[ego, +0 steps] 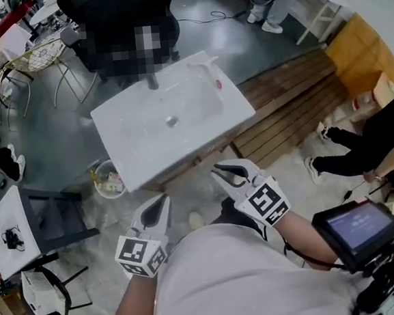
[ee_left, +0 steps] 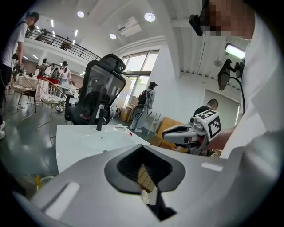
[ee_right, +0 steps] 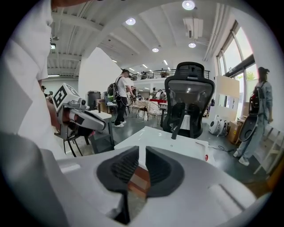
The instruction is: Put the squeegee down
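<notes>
Left gripper [ego: 161, 203] has its jaws pressed together on nothing. The right gripper [ego: 219, 170] is also empty, its jaws a narrow slit apart. The white squeegee [ego: 201, 62] lies on the sink [ego: 142, 161] at its 1 o'clock corner, well apart from both grippers. A small red thing [ego: 218, 84] sits just beside it at 5 o'clock. The faucet [ego: 153, 82] stands at the sink's 11 o'clock.

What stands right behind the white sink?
A black office chair stands just behind the faucet. Its backrest and seat show, but the sink covers its base in both gripper views.
</notes>
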The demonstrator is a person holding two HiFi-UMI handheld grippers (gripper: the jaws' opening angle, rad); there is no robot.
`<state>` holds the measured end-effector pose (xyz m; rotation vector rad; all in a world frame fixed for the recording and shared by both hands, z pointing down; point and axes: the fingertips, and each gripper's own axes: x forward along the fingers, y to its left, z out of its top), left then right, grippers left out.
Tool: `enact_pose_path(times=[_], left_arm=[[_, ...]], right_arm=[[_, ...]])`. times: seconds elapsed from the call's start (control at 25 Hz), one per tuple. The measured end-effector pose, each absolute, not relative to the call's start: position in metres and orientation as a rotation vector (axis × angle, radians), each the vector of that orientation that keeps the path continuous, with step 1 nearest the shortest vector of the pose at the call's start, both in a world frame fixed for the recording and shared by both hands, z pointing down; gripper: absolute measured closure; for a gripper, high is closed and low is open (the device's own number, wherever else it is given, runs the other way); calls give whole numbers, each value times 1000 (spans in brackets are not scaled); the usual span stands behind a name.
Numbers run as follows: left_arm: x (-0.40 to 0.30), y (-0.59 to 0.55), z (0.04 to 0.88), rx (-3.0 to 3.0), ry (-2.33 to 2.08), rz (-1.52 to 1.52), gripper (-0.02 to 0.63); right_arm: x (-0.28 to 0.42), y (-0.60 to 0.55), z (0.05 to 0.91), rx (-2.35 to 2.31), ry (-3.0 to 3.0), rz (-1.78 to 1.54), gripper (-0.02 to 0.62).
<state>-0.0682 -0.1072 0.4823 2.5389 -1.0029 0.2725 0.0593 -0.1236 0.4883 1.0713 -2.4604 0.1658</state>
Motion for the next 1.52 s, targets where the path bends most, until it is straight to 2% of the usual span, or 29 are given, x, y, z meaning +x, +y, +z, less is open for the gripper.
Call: enact_pose_path(times=[1.52], left_arm=[[-35,-95,488,2581,-908,306,598]], right_arm=[[73,-102,479,1099,-2434,139,548]])
